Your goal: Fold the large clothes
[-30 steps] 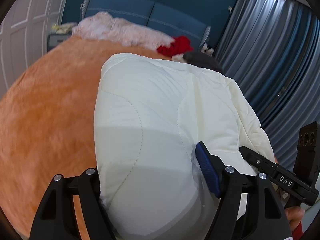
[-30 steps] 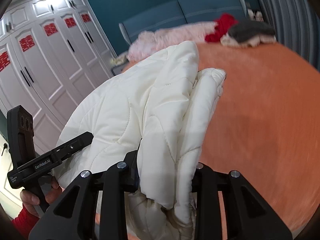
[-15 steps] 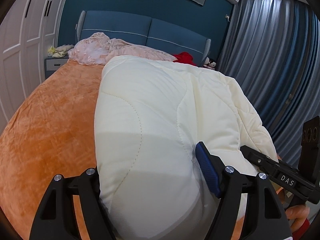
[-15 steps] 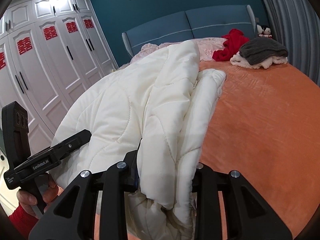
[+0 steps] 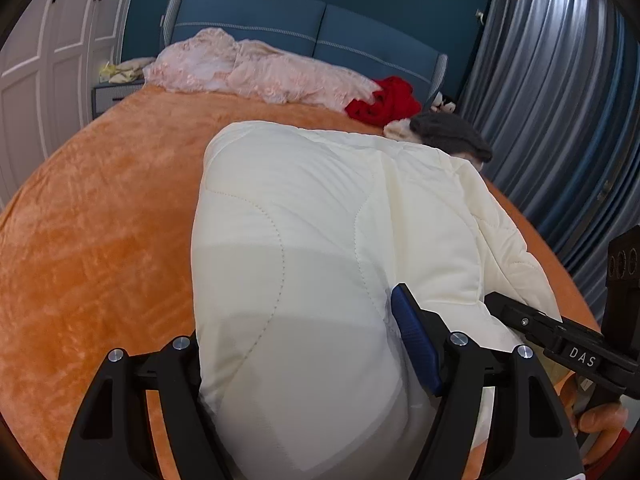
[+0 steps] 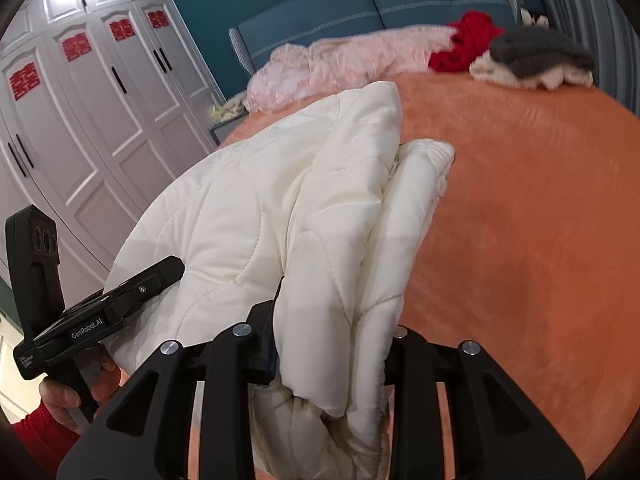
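A thick cream quilted coat (image 5: pixel 320 220) hangs in a folded bundle between both grippers, just above the orange bed cover (image 5: pixel 100 240). My left gripper (image 5: pixel 300 344) stands wide, its blue pad (image 5: pixel 412 340) pressed into the bundle; the other finger is hidden behind the cloth. In the right wrist view the coat (image 6: pixel 260 220) drapes away to the left, and my right gripper (image 6: pixel 332 332) is shut on a folded edge of several layers. Each view shows the other gripper's black body with a hand on it: the right one (image 5: pixel 560 344) and the left one (image 6: pixel 100 312).
At the head of the bed lie a pink blanket (image 5: pixel 260 68), a red garment (image 5: pixel 384 100) and a grey-and-cream pile (image 6: pixel 536 60) before the blue headboard (image 5: pixel 312 20). White wardrobe doors (image 6: pixel 100 120) stand on one side, grey curtains (image 5: pixel 560 100) on the other.
Both grippers have carried the coat forward over the bed and lower toward the cover. Neither grip has changed.
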### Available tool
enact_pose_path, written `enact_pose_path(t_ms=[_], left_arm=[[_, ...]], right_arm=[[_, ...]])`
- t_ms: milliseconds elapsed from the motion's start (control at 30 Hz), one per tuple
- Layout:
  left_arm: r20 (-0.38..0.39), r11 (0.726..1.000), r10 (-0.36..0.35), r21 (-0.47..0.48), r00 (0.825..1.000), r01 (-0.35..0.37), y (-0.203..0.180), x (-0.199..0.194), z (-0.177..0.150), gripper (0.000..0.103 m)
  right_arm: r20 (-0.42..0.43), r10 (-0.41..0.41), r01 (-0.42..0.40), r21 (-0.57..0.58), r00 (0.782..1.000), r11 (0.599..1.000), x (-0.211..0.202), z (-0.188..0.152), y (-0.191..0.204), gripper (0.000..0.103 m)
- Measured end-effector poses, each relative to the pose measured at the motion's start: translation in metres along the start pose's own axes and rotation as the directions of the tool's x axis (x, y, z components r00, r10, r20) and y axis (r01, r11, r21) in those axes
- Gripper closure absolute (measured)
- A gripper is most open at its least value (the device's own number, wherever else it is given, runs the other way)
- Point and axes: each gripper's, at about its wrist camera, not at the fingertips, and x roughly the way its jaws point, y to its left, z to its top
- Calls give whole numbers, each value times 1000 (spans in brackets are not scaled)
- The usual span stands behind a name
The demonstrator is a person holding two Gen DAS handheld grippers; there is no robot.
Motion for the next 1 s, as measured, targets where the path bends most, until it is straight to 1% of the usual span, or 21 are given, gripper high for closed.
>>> enact_pose_path(t_ms=[133, 267, 367, 467, 567, 600, 633, 667, 700, 767, 833, 900, 967, 1000], left_arm=[[-43, 1000, -1, -27, 999, -1, 10, 10, -29, 33], [-52, 999, -7, -48, 999, 5, 16, -1, -65, 33], [-52, 998, -15, -60, 999, 12, 16, -10, -82, 33], [-53, 997, -20, -75, 998, 16, 16, -19, -91, 33], [-59, 998, -13, -67, 998, 9, 14, -32, -102, 32], [-66, 998, -5, -66, 998, 1, 15, -30, -104, 32], [-83, 997, 7, -72, 997, -13, 18, -25, -106, 30], [-95, 996, 14, -85, 995, -22, 21, -21, -106, 28], [-109, 993, 19, -116, 994, -32, 26, -17, -106, 26], [-128, 986, 19, -160, 992, -40, 33, -15, -103, 23], [-132, 984, 24, -170, 991, -47, 33, -23, -99, 23], [-121, 987, 68, -140, 990, -85, 31, -43, -96, 24], [-88, 989, 110, -94, 990, -118, 26, -64, -92, 26], [-73, 986, 148, -68, 986, -153, 24, -76, -87, 26]], right_arm=[[-48, 6, -5, 24, 999, 1000, 12, -28, -5, 75], [-76, 22, -18, 45, 997, 999, 8, -60, -5, 75], [-69, 26, -22, 69, 997, 997, -4, -76, -4, 75], [-64, 30, -24, 95, 997, 995, -17, -86, 0, 74], [-73, 33, -27, 87, 997, 996, -27, -98, 6, 74], [-78, 32, -25, 84, 996, 996, -25, -99, 6, 72], [-90, 24, -17, 83, 996, 996, -19, -99, 6, 65], [-94, 22, -14, 87, 995, 996, -16, -98, 4, 62], [-98, 20, -10, 97, 995, 995, -12, -96, 1, 56], [-116, 32, -18, 123, 993, 992, -11, -91, -3, 53], [-122, 31, -16, 124, 992, 992, -23, -87, -3, 52], [-127, 17, -4, 100, 992, 995, -40, -89, -3, 51], [-96, -25, 31, 58, 995, 998, -65, -93, -2, 48], [-76, -47, 50, 40, 996, 998, -76, -93, -1, 48]])
